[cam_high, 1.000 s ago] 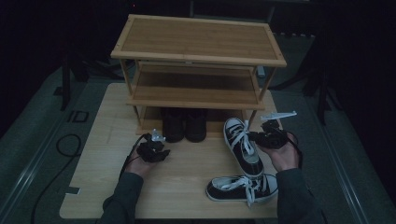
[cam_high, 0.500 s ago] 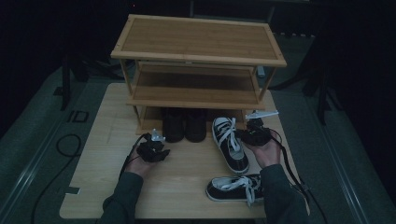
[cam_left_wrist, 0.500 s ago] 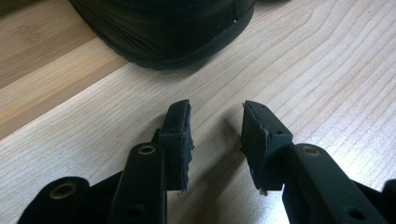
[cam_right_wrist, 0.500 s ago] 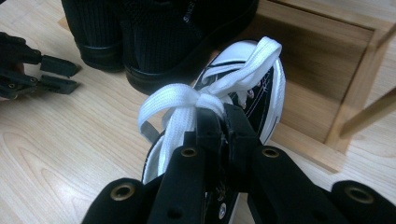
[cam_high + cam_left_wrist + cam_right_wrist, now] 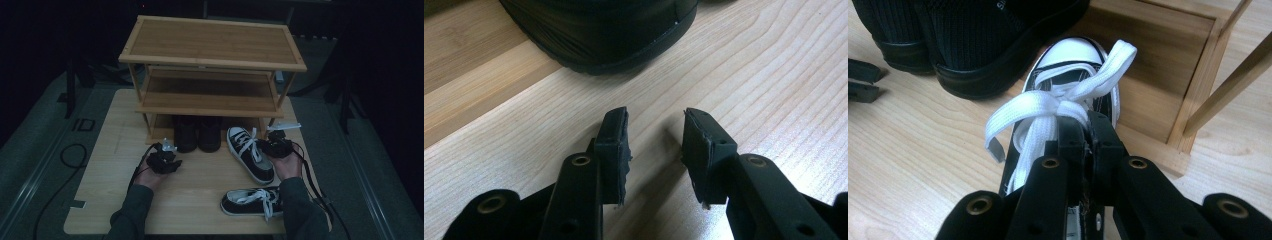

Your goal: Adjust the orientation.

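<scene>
My right gripper (image 5: 274, 146) (image 5: 1087, 125) is shut on a black-and-white sneaker (image 5: 250, 155) (image 5: 1073, 60), pinching it at the laces and tongue. The sneaker's white toe points at the bottom shelf (image 5: 1158, 65) of a wooden shoe rack (image 5: 212, 45), just right of a pair of black shoes (image 5: 198, 134) (image 5: 973, 40). A second matching sneaker (image 5: 252, 201) lies on its side near the table's front edge. My left gripper (image 5: 167, 159) (image 5: 655, 120) rests low on the table, open with nothing between its pads, facing the heel of a black shoe (image 5: 604, 30).
The three-tier rack stands at the back of a light wooden table (image 5: 110, 150); its two upper shelves are bare. A cable (image 5: 70, 155) lies on the dark floor to the left. Bare tabletop lies between the two hands.
My right gripper has carried the sneaker leftward and down, closer to the black shoes and the bottom shelf. The left gripper has stayed put.
</scene>
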Action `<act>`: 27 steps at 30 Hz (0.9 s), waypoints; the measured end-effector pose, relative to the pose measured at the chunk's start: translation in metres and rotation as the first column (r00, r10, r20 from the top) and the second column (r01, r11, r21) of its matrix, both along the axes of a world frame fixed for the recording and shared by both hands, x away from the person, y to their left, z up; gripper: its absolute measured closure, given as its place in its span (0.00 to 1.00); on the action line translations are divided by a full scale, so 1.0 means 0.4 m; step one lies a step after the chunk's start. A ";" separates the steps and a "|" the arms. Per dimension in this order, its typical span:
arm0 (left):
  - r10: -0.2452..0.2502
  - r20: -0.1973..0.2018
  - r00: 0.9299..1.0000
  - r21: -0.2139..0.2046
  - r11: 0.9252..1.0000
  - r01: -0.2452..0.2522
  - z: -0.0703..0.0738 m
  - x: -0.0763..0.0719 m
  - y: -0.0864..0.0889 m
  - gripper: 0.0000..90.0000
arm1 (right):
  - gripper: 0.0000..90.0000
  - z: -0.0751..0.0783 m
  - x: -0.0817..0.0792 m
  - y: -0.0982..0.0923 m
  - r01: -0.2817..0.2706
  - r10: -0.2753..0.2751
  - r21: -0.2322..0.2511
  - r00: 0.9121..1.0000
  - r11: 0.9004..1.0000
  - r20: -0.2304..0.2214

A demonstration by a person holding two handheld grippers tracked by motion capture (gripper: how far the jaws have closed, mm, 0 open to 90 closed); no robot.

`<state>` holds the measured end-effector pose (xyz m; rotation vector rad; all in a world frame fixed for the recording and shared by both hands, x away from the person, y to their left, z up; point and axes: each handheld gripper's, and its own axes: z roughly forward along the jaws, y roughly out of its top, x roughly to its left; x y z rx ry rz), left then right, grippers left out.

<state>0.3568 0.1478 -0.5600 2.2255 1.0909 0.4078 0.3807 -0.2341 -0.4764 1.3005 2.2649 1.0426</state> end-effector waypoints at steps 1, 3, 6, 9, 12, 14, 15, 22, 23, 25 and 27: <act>0.001 0.000 1.000 0.000 1.000 -0.001 0.000 0.000 0.000 0.70 | 0.96 -0.001 0.002 0.000 -0.001 0.001 -0.006 1.000 1.000 0.003; 0.002 0.000 1.000 0.000 1.000 -0.002 0.000 0.000 0.000 0.70 | 0.96 -0.004 0.004 0.000 0.001 -0.001 -0.021 1.000 1.000 0.005; 0.003 0.001 1.000 -0.003 1.000 -0.003 0.000 0.000 -0.001 0.70 | 0.96 -0.015 0.010 -0.008 -0.001 0.001 -0.051 1.000 0.999 0.000; 0.004 0.002 1.000 -0.004 1.000 -0.004 -0.001 0.000 -0.001 0.70 | 0.96 -0.019 0.012 -0.017 0.000 0.000 -0.040 1.000 0.999 0.000; 0.005 0.002 1.000 -0.004 1.000 -0.005 -0.001 0.000 -0.001 0.70 | 0.96 -0.020 0.019 -0.023 0.009 -0.008 -0.036 1.000 0.999 0.007; 0.003 0.002 1.000 -0.001 1.000 -0.003 -0.001 0.000 0.000 0.70 | 0.96 -0.019 0.023 -0.022 0.007 -0.007 -0.031 1.000 0.999 0.011; 0.003 0.002 1.000 -0.002 1.000 -0.003 -0.001 0.000 0.000 0.70 | 0.96 -0.020 0.025 -0.020 0.009 -0.009 -0.040 1.000 0.999 0.009; 0.006 0.002 1.000 -0.004 1.000 -0.006 -0.001 0.000 -0.001 0.70 | 0.93 -0.034 0.012 -0.034 -0.022 0.021 -0.066 1.000 0.998 -0.022; 0.006 0.002 1.000 -0.003 1.000 -0.006 -0.001 0.000 -0.001 0.70 | 0.93 -0.034 0.012 -0.034 -0.022 0.021 -0.066 1.000 0.998 -0.022; 0.006 0.002 1.000 -0.003 1.000 -0.006 -0.001 0.000 -0.001 0.70 | 0.89 -0.033 0.004 -0.037 -0.023 0.022 -0.076 1.000 0.997 -0.010; 0.007 0.002 1.000 -0.005 1.000 -0.007 -0.001 0.000 -0.002 0.70 | 0.83 -0.026 -0.006 -0.038 -0.022 0.022 -0.082 1.000 0.996 -0.002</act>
